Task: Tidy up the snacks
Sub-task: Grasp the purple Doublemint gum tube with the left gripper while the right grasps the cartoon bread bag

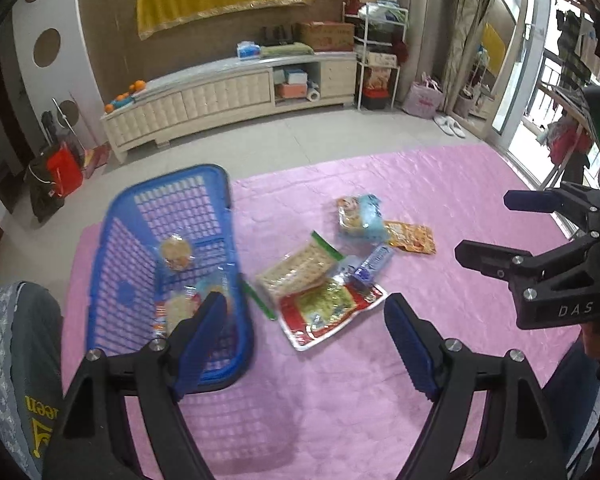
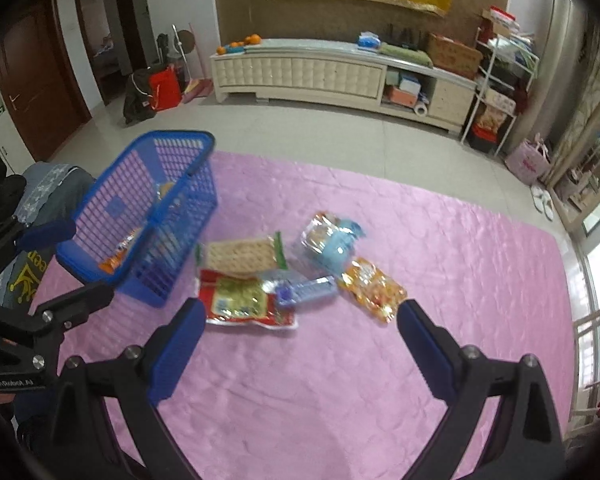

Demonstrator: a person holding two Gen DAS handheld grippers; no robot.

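Left gripper (image 1: 304, 340): jaws spread wide, nothing held, ribbed blue pads. Right gripper (image 2: 300, 344): likewise spread wide, empty. Blue lattice plastic basket (image 1: 112, 264) seen tilted on pink quilted mat (image 1: 440, 200), few wrapped snacks inside. Basket interior shown best in left view; outer wall shown in right view. Loose on mat beside basket: cracker pack (image 2: 242, 256), red glossy pouch (image 2: 240, 300), orange packet (image 2: 372, 290), light-blue packet (image 2: 332, 240).

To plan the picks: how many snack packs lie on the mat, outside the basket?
5, clustered: cracker pack nearest basket, red pack below, blue bar, light-blue pack, orange pack. Overlaps may hide more.
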